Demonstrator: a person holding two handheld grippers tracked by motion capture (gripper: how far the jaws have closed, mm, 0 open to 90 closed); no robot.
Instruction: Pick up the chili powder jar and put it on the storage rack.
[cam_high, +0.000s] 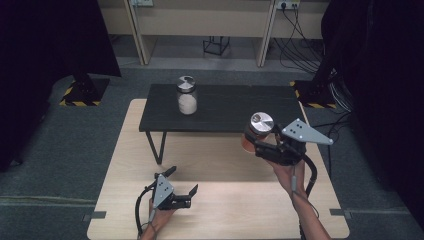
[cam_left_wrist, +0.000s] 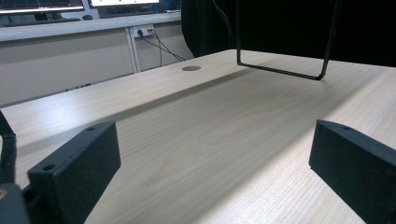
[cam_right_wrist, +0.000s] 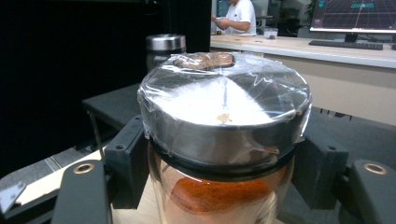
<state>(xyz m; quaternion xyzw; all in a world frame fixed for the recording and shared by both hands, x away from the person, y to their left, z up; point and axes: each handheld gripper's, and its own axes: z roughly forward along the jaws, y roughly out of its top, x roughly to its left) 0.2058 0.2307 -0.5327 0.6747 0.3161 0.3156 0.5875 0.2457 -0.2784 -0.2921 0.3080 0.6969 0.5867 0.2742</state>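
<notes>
Wooden table (cam_high: 220, 165) carried a low black shelf (cam_high: 220, 107). On the shelf stood a glass jar (cam_high: 187, 96) of white powder, metal lid on. Second jar (cam_high: 254, 131) held orange-red powder, steel lid film-wrapped; it was upright, raised above the table's right side, pinched below the lid by the right gripper (cam_right_wrist: 223, 175). Left gripper (cam_high: 184, 186) sat near the table's front edge, jaws spread, nothing between them.
</notes>
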